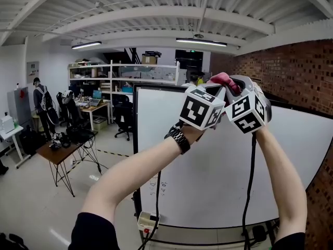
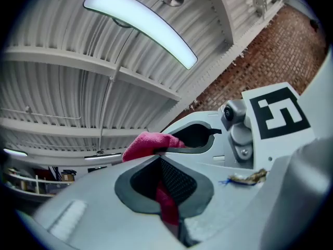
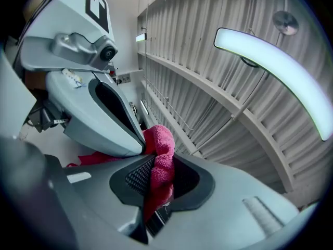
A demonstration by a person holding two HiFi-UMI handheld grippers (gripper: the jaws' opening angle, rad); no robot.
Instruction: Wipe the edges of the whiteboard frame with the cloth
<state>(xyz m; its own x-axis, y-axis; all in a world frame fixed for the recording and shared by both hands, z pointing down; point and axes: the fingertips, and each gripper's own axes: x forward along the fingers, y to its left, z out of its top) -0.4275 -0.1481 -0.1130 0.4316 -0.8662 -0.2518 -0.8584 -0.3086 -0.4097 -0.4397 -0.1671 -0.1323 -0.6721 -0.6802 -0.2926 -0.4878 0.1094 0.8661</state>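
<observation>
A whiteboard [image 1: 208, 181] with a thin black frame [image 1: 136, 139] stands in front of me. Both grippers are raised to its top edge and hold one pink cloth [image 1: 223, 80] between them. The left gripper [image 1: 217, 90] is shut on the cloth [image 2: 150, 144], which is pinched between its dark pads [image 2: 179, 184]. Directly opposite, the right gripper [image 1: 237, 88] is also shut on the cloth [image 3: 161, 163]. The two sets of jaws nearly touch. The left gripper view shows the right gripper's marker cube [image 2: 276, 116]. The right gripper view shows the left gripper's body [image 3: 83, 105]. The frame's top edge under the cloth is hidden.
A brick wall [image 1: 296, 72] runs along the right. At left stand a wooden table [image 1: 62, 152], desks, chairs, shelves [image 1: 125, 74] and a person [image 1: 40, 100]. A power box [image 1: 145, 222] and cables lie at the board's foot. Ceiling lights [image 2: 140, 22] hang overhead.
</observation>
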